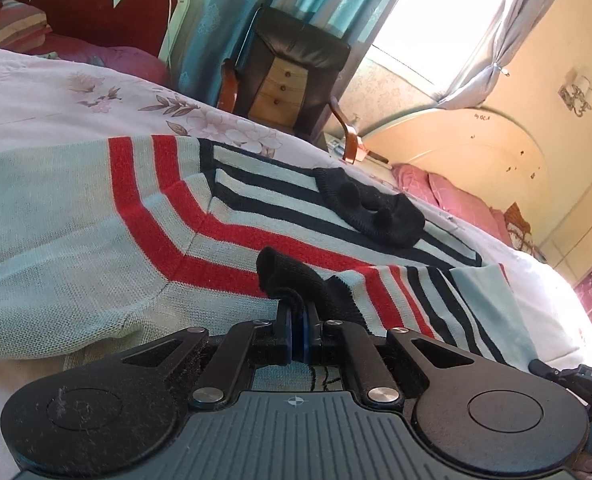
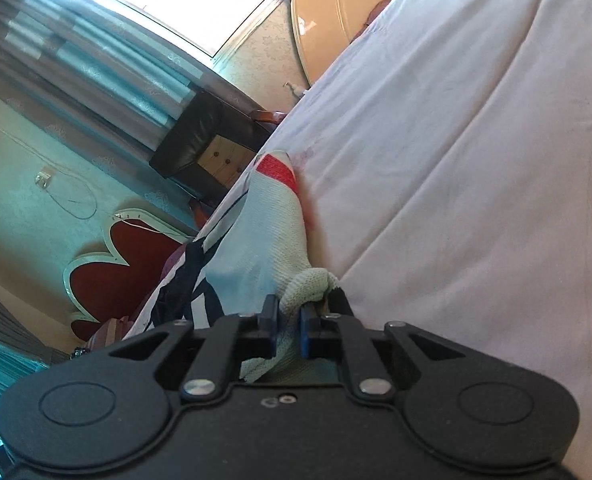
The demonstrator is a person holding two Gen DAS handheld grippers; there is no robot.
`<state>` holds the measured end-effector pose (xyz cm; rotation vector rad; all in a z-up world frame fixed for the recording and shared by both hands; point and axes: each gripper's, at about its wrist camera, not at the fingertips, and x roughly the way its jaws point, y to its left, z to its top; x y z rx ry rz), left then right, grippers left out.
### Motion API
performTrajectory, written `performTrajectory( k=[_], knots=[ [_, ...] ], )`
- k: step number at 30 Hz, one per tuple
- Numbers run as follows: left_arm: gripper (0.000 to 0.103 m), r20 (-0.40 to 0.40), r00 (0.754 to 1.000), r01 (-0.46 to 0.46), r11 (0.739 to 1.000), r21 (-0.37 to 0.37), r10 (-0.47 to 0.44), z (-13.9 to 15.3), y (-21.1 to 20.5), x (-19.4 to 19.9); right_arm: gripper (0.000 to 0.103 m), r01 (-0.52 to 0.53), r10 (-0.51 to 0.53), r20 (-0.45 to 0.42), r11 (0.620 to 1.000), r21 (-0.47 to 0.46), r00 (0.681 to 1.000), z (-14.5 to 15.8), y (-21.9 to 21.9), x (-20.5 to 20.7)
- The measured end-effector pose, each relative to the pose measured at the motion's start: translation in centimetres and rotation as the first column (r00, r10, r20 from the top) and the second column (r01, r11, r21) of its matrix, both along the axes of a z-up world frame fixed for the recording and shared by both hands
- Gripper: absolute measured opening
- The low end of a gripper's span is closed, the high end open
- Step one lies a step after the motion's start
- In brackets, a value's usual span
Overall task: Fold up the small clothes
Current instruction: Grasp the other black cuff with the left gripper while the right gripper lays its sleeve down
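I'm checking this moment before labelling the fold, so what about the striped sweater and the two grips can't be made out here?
- Left wrist view: the sweater runs off the left edge; its full outline is cut off.
- Left wrist view: the left gripper bunches the black cuff, hiding how deep the bite goes.
- Right wrist view: the right gripper holds pale knit; which part of the sweater it is cannot be told, since the gripper body covers the rest.

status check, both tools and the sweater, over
Left tool shut on the sweater's black cuff. Right tool shut on a pale knit edge. Striped sweater spread on the bed. Nothing in the way.
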<state>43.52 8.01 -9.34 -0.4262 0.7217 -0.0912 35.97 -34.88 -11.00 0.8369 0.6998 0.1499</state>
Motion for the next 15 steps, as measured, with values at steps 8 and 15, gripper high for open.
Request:
performTrajectory(
  k=[8, 15],
  knots=[
    [0.005, -0.085, 0.996, 0.025, 0.997, 0.076, -0.018, -1.1, -0.8, 1.0, 0.008, -0.004, 0.002, -0.045, 0.999, -0.041, 0.999, -0.6, 0.0, 0.0],
    [0.058, 0.064, 0.997, -0.053, 0.972, 0.230, 0.039, 1.2, -0.5, -2.0, 0.029, -0.062, 0.059, -0.027, 0.992, -0.109, 0.998, 1.8, -0.2, -0.8]
  ],
)
